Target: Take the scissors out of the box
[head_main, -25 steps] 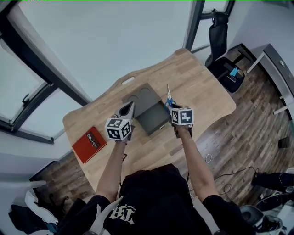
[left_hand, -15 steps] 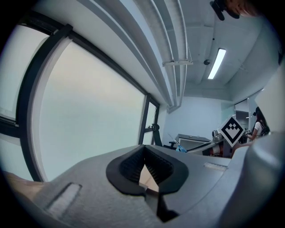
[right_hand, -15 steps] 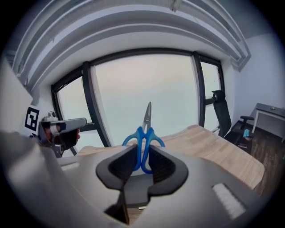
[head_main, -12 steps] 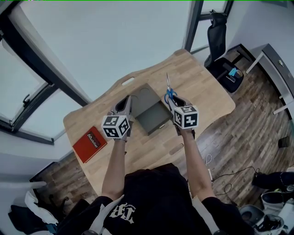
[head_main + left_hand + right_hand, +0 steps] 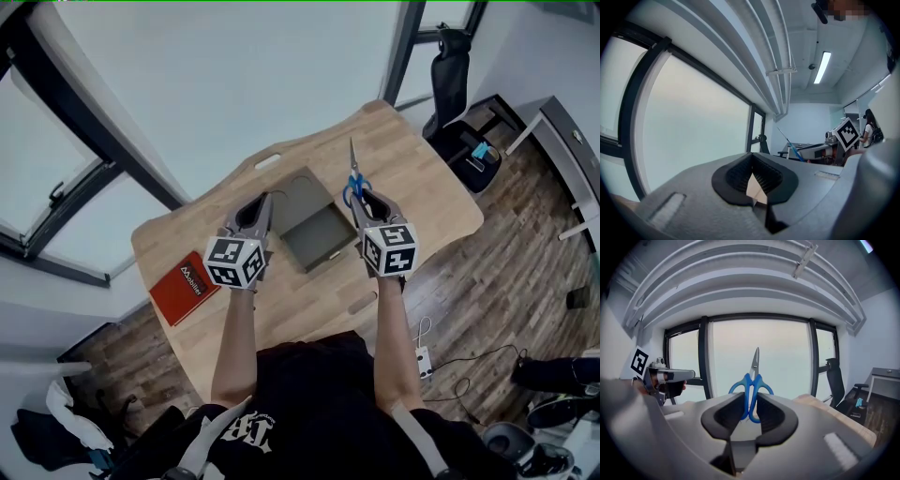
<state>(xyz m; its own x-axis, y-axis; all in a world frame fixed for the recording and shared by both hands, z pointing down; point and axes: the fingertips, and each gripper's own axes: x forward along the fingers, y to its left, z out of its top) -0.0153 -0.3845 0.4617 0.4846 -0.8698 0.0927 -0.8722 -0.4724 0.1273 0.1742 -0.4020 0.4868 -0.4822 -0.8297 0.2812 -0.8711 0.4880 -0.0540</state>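
Note:
The blue-handled scissors (image 5: 353, 181) stand upright in the air above the table, blades pointing up, clear of the grey box (image 5: 317, 236). My right gripper (image 5: 363, 199) is shut on their handles; in the right gripper view the scissors (image 5: 752, 389) sit between the black pads. The box lies open on the wooden table (image 5: 412, 178) between my two hands, its lid (image 5: 298, 195) folded back. My left gripper (image 5: 254, 216) hovers to the left of the box with its jaws together and nothing held. From the left gripper (image 5: 751, 169) view, the scissors (image 5: 792, 146) show at the right.
A red book (image 5: 188, 284) lies near the table's left corner. A black office chair (image 5: 448, 66) stands beyond the table's far right end, and a second desk (image 5: 572, 141) lines the right wall. Large windows run behind the table. Cables lie on the wooden floor (image 5: 450, 366).
Both grippers have risen. The right one has carried the scissors up and slightly right, away from the box, and tipped them more upright. The left gripper has left the box lid.

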